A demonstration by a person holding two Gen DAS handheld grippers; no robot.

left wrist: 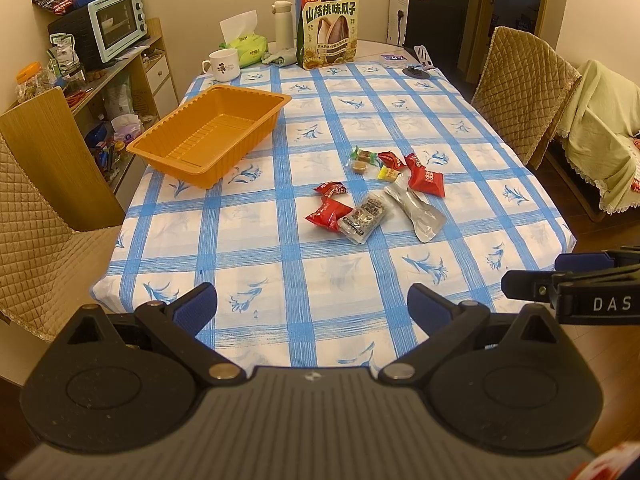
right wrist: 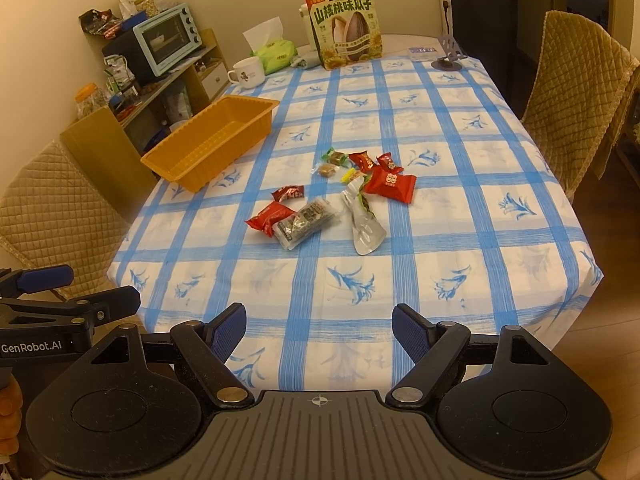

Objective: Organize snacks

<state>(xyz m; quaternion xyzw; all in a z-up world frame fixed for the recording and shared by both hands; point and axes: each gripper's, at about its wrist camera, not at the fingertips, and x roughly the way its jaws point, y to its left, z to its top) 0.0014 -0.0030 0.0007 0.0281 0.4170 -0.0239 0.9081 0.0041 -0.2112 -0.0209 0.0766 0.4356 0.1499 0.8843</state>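
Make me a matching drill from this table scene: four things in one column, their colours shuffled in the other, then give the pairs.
Things:
1. tray
2. mug
3. toaster oven
4. flat pouch

Colours:
A. silver
B. orange
C. white
D. pale turquoise

Pairs: 1-B, 2-C, 3-D, 4-A
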